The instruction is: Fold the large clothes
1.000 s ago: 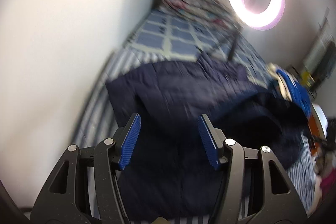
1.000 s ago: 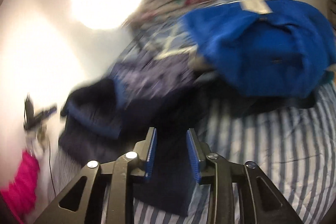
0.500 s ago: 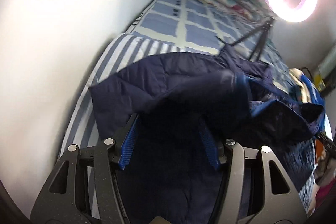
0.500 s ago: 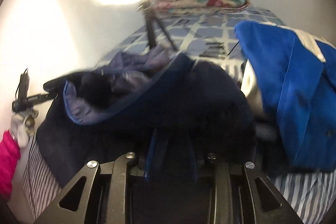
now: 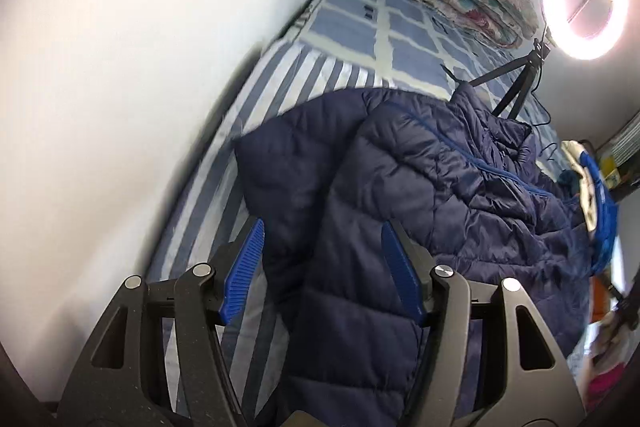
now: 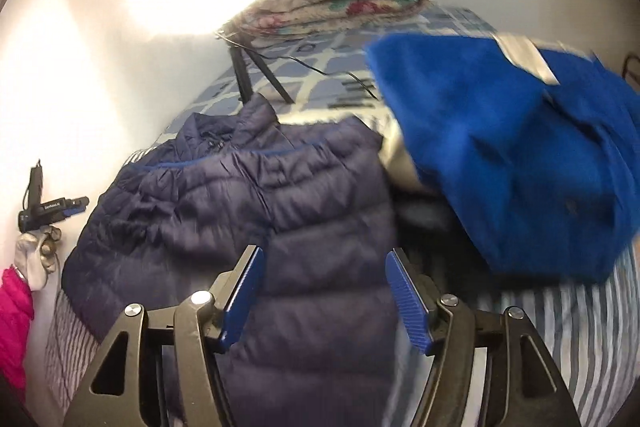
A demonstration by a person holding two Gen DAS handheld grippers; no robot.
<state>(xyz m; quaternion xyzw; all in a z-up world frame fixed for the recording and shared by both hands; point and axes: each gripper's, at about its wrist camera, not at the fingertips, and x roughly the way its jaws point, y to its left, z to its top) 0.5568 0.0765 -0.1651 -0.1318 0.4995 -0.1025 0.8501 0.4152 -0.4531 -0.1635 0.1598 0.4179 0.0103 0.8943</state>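
Right gripper [image 6: 322,291] released jacket [image 6: 256,195] (opening).

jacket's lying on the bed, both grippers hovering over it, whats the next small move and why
Probably lower the right hand-held gripper onto the navy puffer jacket near its edge and pinch there. Its jaws are opening with nothing pressed between the pads, the left hand-held gripper is open too, and the jacket lies spread, not yet folded small.

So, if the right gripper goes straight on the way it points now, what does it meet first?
Most likely the navy puffer jacket: it fills the view between the opening jaws of the right gripper, with nothing in front. Depth is unclear.
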